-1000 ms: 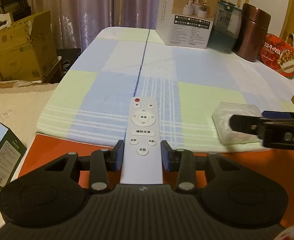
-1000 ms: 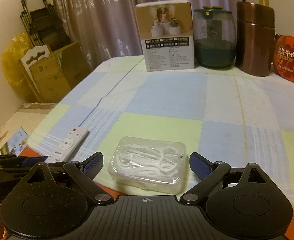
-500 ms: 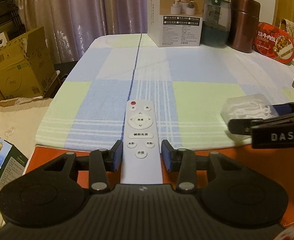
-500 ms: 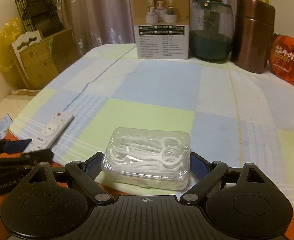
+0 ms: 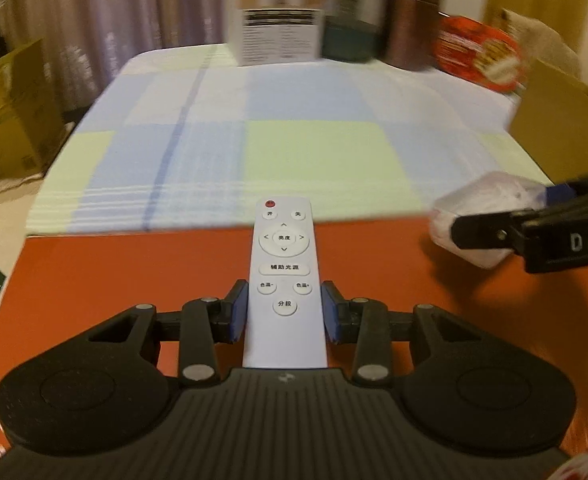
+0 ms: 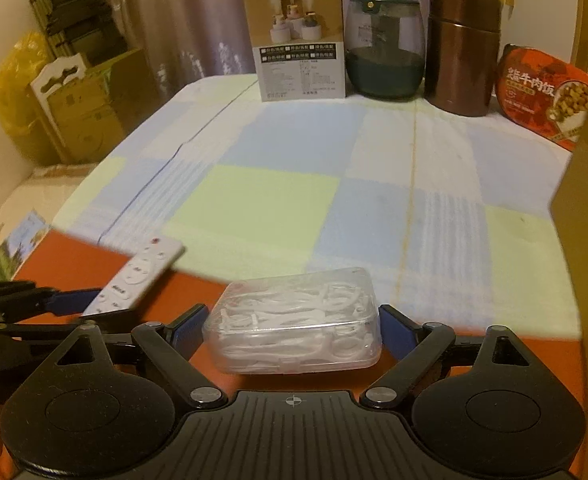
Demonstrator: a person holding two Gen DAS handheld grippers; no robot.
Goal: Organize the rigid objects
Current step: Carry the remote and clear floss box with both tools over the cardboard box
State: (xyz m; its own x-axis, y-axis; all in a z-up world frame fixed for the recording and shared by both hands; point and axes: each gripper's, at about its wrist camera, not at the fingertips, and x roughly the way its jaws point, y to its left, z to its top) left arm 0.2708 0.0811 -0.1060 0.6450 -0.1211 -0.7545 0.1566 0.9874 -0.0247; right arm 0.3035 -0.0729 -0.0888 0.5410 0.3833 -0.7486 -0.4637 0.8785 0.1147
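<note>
Ahead of you the checked surface lies bare; a white box, jar and canister line twelve o'clock, cardboard blocks three.

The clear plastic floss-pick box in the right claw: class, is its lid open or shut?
Shut. The clear floss-pick box has its lid flat on the base, picks sealed inside, held between the right claw pads.

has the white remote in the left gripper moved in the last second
Yes. The white remote, clamped in the left gripper, has pulled back toward the person: it lay over the checked tablecloth, and now sits mostly over the bare orange table.
</note>
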